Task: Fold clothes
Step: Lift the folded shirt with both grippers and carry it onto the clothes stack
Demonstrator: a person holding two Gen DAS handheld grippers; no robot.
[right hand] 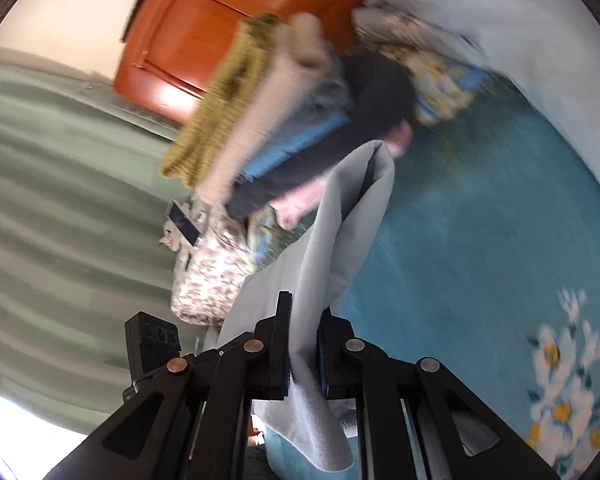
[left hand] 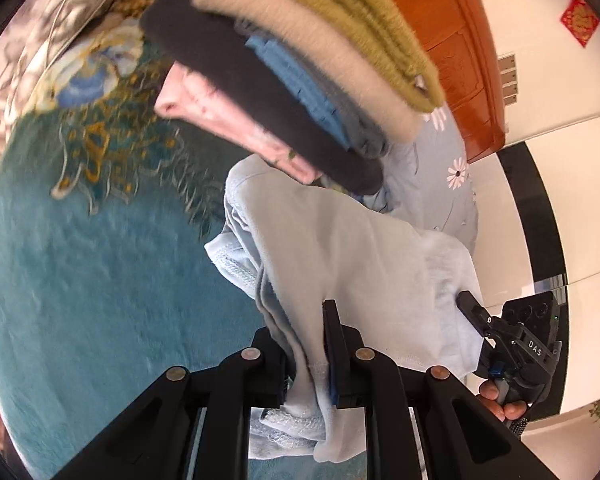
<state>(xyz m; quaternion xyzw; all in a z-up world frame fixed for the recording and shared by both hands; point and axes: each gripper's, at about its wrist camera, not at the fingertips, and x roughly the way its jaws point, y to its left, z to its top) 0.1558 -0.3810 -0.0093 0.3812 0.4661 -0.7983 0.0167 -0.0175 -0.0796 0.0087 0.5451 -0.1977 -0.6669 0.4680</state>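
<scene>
Pale blue garment (left hand: 352, 248) hanging lengthwise from both clenched claws

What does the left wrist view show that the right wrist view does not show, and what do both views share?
Only the left wrist view shows the red wall ornament, the daisy-print sheet and fingers holding the right hand-held gripper.

Only the right wrist view shows the green curtain and a phone on the floral pillow.

Both show the pale blue garment, clamped by the left hand-held gripper too, the folded stack, the teal blanket and the wooden headboard.
</scene>
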